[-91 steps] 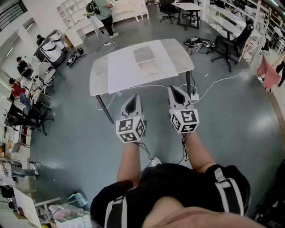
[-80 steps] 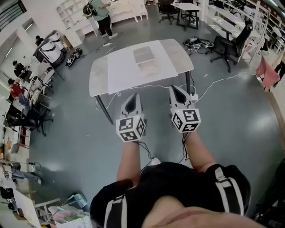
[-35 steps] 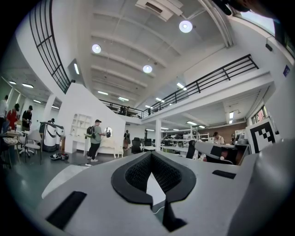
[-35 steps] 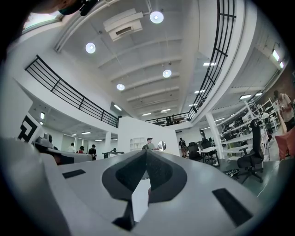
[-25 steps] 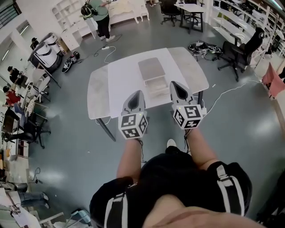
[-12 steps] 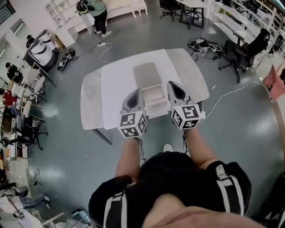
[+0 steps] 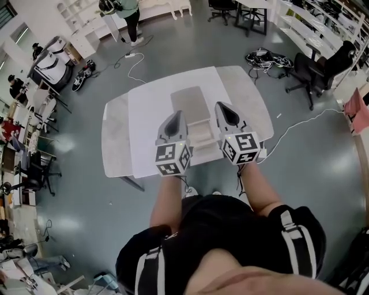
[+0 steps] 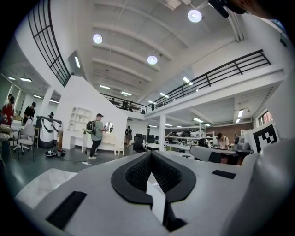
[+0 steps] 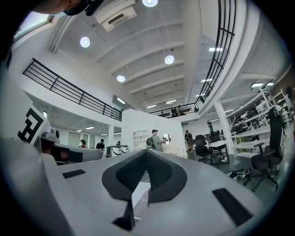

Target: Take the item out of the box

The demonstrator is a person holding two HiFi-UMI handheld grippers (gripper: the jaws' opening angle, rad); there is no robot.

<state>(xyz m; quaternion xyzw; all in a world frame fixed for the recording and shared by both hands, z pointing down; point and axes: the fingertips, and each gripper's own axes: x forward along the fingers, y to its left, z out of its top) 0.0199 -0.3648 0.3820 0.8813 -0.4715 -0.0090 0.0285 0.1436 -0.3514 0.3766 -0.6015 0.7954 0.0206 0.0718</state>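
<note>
An open pale cardboard box (image 7: 200, 128) lies in the middle of a white sheet (image 7: 149, 112) on the grey table (image 7: 114, 135), its lid flap folded back on the far side. I cannot make out what is inside it. My left gripper (image 7: 175, 114) hangs over the sheet just left of the box, its jaws closed together and empty. My right gripper (image 7: 222, 105) hangs just right of the box, shut and empty too. In the left gripper view the left gripper (image 8: 150, 154) points level into the hall. The right gripper (image 9: 146, 151) does the same in its own view, which also shows no box.
A black office chair (image 7: 314, 63) and a heap of cables (image 7: 266, 57) are on the floor at the far right. A white cable (image 7: 302, 122) runs to the table's right legs. A person with a backpack (image 7: 122, 8) stands far behind the table. More chairs stand at the left.
The table and box have come much closer. Both grippers have gone from hanging over the floor in front of the table to flanking the box over the tabletop.
</note>
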